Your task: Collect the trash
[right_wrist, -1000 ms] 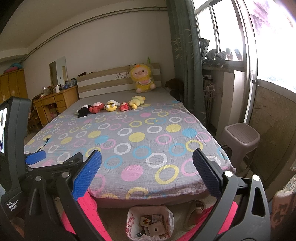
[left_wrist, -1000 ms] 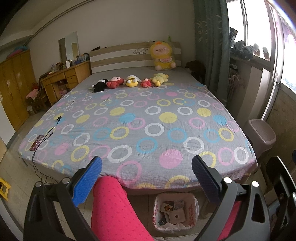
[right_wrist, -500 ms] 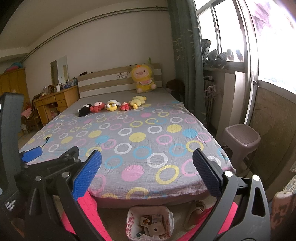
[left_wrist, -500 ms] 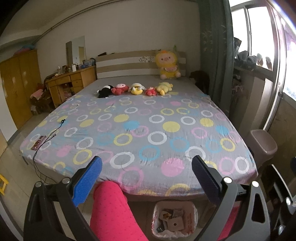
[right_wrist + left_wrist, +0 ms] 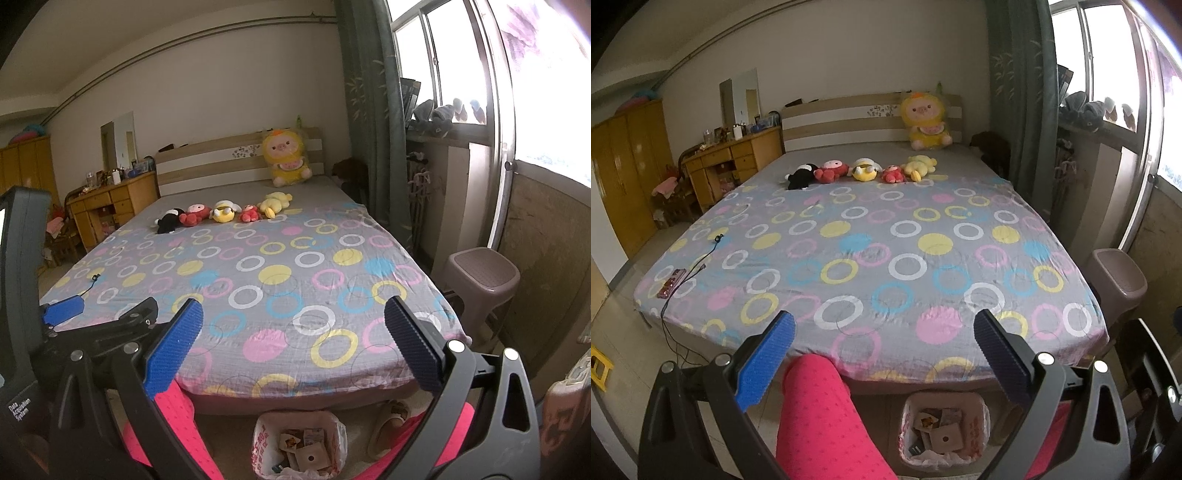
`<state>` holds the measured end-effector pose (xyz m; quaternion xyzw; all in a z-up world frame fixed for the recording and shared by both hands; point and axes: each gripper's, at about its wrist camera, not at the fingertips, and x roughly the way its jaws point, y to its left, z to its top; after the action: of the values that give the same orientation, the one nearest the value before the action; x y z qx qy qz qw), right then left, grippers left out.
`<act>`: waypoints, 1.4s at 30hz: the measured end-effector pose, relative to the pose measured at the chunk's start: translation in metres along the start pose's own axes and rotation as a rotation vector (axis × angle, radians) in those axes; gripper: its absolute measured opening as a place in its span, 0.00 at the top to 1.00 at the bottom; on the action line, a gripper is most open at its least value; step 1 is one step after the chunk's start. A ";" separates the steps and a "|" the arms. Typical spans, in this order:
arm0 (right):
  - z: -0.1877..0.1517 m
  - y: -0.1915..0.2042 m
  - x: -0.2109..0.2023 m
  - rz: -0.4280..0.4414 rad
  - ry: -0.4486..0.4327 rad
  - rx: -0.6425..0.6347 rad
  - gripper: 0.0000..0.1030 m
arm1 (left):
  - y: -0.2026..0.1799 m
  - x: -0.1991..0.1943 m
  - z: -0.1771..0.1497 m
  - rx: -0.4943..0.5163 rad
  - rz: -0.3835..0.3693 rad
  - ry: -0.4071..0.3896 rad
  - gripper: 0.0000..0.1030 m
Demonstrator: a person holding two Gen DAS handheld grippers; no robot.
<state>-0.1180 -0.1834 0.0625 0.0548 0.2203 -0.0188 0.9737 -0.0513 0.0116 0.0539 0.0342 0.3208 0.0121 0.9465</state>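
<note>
A small bin lined with a white plastic bag stands on the floor at the foot of the bed, with paper and cardboard scraps in it; it also shows in the right wrist view. My left gripper is open and empty, held above the bin and the bed's foot edge. My right gripper is open and empty, likewise above the bin. The left gripper's body shows at the left of the right wrist view.
A large bed with a ring-patterned sheet fills the middle, plush toys near the headboard. A power strip with cable lies at its left edge. A plastic stool stands right. A slipper lies by the bin. My pink-trousered leg is below.
Both grippers have tilted up slightly, so the bin sits lower in view and more of the room shows. Both stay open and empty.
</note>
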 end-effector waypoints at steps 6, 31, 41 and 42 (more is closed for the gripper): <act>0.000 0.001 0.000 0.002 0.001 0.001 0.06 | 0.000 0.000 -0.002 -0.001 0.007 0.000 0.08; 0.003 0.003 -0.003 -0.007 -0.009 -0.015 0.06 | 0.003 0.001 -0.008 0.005 0.026 -0.005 0.08; 0.006 0.003 -0.004 -0.017 -0.022 -0.023 0.06 | 0.008 -0.003 -0.004 0.008 0.024 -0.032 0.08; 0.006 0.002 -0.004 -0.018 -0.024 -0.024 0.06 | 0.009 -0.003 -0.004 0.008 0.025 -0.031 0.08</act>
<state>-0.1191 -0.1815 0.0696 0.0407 0.2095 -0.0256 0.9766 -0.0567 0.0205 0.0531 0.0423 0.3055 0.0222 0.9510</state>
